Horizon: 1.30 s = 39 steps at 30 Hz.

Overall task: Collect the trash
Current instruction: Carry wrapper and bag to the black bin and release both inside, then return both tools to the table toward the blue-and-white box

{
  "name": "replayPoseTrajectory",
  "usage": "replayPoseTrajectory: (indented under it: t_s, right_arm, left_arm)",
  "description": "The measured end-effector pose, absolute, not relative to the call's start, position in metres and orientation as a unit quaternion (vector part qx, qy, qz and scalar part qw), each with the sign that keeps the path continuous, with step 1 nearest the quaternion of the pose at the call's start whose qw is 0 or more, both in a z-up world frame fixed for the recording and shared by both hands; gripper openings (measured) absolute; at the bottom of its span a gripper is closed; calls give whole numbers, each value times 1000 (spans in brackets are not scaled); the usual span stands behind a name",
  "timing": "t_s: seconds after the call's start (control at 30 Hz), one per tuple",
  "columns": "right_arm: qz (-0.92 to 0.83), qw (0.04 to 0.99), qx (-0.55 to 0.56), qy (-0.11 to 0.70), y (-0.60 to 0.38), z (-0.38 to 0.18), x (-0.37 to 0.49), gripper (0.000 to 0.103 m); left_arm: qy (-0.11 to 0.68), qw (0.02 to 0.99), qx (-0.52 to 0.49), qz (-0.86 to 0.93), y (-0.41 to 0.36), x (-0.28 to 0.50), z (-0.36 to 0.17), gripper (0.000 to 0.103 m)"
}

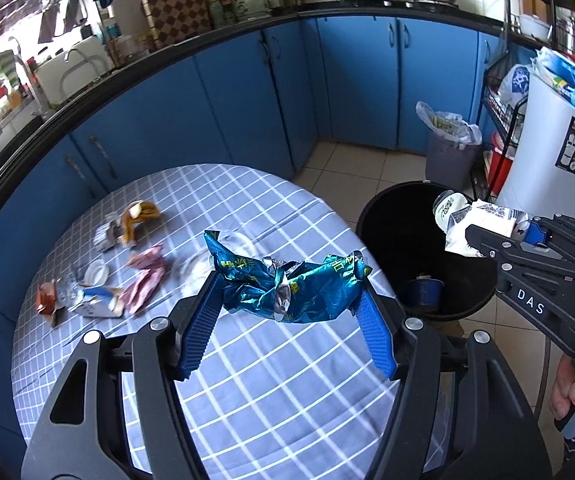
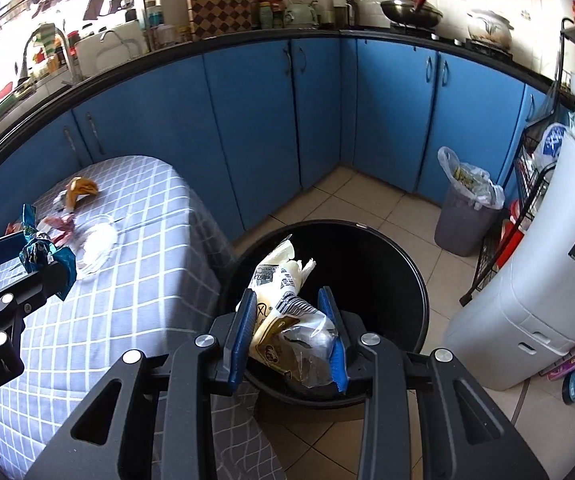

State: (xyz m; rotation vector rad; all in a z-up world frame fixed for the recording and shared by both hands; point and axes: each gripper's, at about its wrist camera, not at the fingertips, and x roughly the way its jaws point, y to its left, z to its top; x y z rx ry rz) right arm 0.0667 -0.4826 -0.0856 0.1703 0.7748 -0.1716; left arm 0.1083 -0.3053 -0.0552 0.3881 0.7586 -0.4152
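My left gripper (image 1: 287, 292) is shut on a crumpled teal foil wrapper (image 1: 287, 284) and holds it above the checked tablecloth (image 1: 271, 392). It also shows in the right wrist view (image 2: 43, 254). My right gripper (image 2: 291, 312) is shut on a white and cream plastic wrapper (image 2: 283, 308) over the open black bin (image 2: 387, 252). In the left wrist view the right gripper (image 1: 483, 236) holds that wrapper (image 1: 459, 216) above the bin (image 1: 391, 232). More trash lies on the table's far side: a pink wrapper (image 1: 145, 280), an orange wrapper (image 1: 137, 216), a white lid (image 1: 96, 272).
Blue cabinets (image 2: 247, 120) run behind the table and bin. A grey bin with a plastic liner (image 2: 467, 208) stands on the tiled floor. A white appliance (image 2: 535, 280) and a black wire rack (image 2: 527, 184) stand at the right. A blue cup (image 1: 423, 292) lies inside the black bin.
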Motion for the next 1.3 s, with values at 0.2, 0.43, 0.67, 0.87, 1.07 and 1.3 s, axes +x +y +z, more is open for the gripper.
replayPoseTrajectory:
  t_s: [0.2,0.43,0.67,0.87,1.07,1.3]
  right_arm:
    - [-90,913,91,387,-499,-100,74,32]
    - [-93,910,104,391,-519,-114,84,34]
    - [-128,912,93,379,-528,-123,81,86]
    - [-142,910,96,377,-541,-129,77,86]
    - [-156,909,100,373,-554,-133,74,86]
    - [-160,908,105,372,-559,-137,72,86]
  left_arm:
    - [371,882,197,-213,-331,118,-64,65]
    - [377,875,203,-224,-356,128,-74,65]
    - [383,869,209,-234,-378,134,-81,65]
    - [381,864,218,-246,-398,136,-85,66]
    - [383,858,225,-256,-414,136,-89,66]
    - [379,860,215,-265,-422,138,-87,81]
